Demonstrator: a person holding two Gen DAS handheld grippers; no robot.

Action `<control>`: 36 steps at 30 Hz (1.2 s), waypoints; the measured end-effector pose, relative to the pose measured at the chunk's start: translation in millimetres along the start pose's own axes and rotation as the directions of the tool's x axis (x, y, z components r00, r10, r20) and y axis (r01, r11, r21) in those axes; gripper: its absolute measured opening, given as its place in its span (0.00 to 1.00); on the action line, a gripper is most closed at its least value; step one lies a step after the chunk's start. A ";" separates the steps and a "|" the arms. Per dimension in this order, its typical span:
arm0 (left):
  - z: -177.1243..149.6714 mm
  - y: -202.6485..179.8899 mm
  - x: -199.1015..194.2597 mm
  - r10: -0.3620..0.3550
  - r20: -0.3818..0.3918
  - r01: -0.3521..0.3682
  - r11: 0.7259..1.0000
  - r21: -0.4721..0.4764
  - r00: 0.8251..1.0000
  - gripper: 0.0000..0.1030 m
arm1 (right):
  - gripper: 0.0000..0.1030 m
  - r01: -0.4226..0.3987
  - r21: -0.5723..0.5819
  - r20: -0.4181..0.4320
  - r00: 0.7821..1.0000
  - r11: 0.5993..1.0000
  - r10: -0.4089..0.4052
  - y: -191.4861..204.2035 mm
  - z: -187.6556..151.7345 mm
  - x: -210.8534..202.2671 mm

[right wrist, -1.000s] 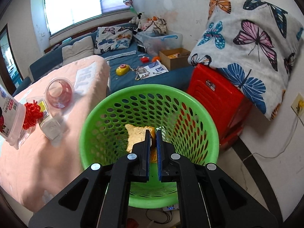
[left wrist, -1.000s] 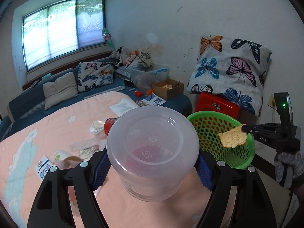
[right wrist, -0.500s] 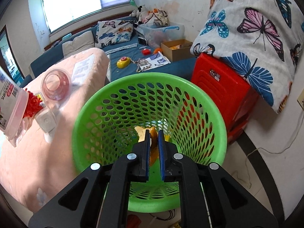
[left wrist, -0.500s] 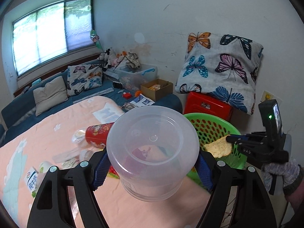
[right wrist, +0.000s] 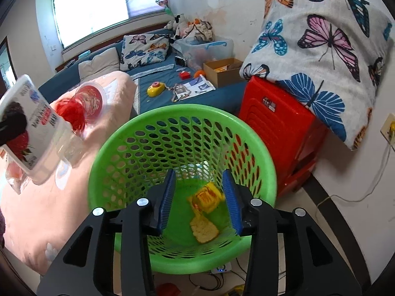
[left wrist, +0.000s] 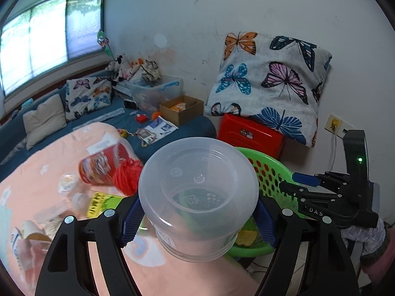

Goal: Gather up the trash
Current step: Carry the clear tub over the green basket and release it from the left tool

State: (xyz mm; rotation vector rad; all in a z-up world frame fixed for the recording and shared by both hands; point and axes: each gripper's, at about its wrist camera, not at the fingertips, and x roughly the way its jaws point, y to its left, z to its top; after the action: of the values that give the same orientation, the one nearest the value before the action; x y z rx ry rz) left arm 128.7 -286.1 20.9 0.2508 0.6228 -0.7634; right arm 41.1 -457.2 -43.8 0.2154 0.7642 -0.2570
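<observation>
My left gripper [left wrist: 198, 215] is shut on a clear plastic tub [left wrist: 198, 197], held bottom-forward beside the green basket [left wrist: 271, 172]. The tub shows in the right wrist view [right wrist: 32, 128] with a berry label, at the left above the bed. My right gripper [right wrist: 198, 197] is open and empty over the green basket [right wrist: 138, 133]. A yellow sponge piece [right wrist: 203, 229] and a yellow wrapper [right wrist: 206, 196] lie on the basket's bottom. The right gripper shows in the left wrist view [left wrist: 296, 182] over the basket rim.
On the pink bed [left wrist: 49, 153] lie a red snack cup [left wrist: 98, 165] with a red pompom [left wrist: 127, 178], a yellow label [left wrist: 98, 203] and small wrappers. A red stool [right wrist: 279, 125] with a butterfly pillow [right wrist: 321, 44] stands right of the basket. Cables lie on the floor.
My right gripper has opened and the yellow sponge piece has dropped into the basket. My left gripper has carried the tub toward the basket.
</observation>
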 end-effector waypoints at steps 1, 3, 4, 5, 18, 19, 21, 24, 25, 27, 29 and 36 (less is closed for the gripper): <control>0.2 -1.9 4.1 0.002 -0.004 -0.002 1.000 0.002 1.000 0.72 | 0.40 0.000 0.004 0.001 1.000 1.000 0.000 -2.5 0.1 -0.3; -0.1 -4.9 13.8 -0.003 -0.015 0.003 1.000 0.009 1.000 0.73 | 0.40 0.004 0.007 0.002 1.000 1.000 -0.004 -5.4 -1.4 -1.6; -0.4 -5.4 18.1 0.001 -0.022 -0.001 1.000 0.008 1.000 0.73 | 0.40 0.004 0.009 0.002 1.000 1.000 -0.004 -6.4 -1.9 -1.6; -0.6 -5.3 23.0 0.003 -0.034 -0.003 1.000 0.004 0.999 0.73 | 0.40 0.003 0.012 0.002 1.000 1.000 -0.003 -7.8 -2.6 -1.9; -7.3 -12.2 57.1 -0.006 -0.101 0.006 1.000 -0.001 0.995 0.73 | 0.42 0.009 0.021 -0.003 1.000 1.000 -0.008 -12.3 -5.6 -1.4; -7.8 -13.3 59.5 -0.006 -0.106 0.005 1.000 -0.002 0.994 0.73 | 0.42 0.011 0.021 -0.001 1.000 1.000 -0.011 -12.4 -5.6 -1.9; -9.8 -14.7 64.2 -0.010 -0.114 0.009 1.000 -0.003 0.993 0.73 | 0.42 0.011 0.022 0.001 1.000 1.000 -0.011 -12.8 -5.3 -2.7; -12.1 -17.1 68.7 -0.009 -0.124 0.009 1.000 -0.001 0.992 0.73 | 0.43 0.016 0.023 0.002 1.000 1.000 -0.016 -12.9 -5.9 -4.0; -12.8 -17.4 69.8 -0.009 -0.127 0.009 1.000 -0.001 0.992 0.73 | 0.43 0.018 0.023 0.002 1.000 1.000 -0.019 -12.7 -6.2 -4.3; -14.9 -19.1 72.3 -0.007 -0.134 0.007 1.000 0.002 0.991 0.74 | 0.43 0.019 0.022 0.001 1.000 1.000 -0.019 -12.1 -6.4 -4.9; -15.0 -21.7 75.7 -0.008 -0.139 0.008 1.000 0.002 0.990 0.75 | 0.43 0.020 0.020 0.003 1.000 1.000 -0.020 -11.9 -5.4 -5.7; -16.3 -25.9 70.5 -0.011 -0.123 0.012 1.000 0.006 0.992 0.86 | 0.45 0.018 0.024 0.014 1.000 1.000 -0.018 -13.8 -1.7 -8.7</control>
State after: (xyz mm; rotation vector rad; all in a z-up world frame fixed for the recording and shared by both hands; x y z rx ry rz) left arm 142.4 -337.3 -34.8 0.3017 0.7386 -0.7650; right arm 29.7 -468.6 -40.2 0.2292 0.7498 -0.2842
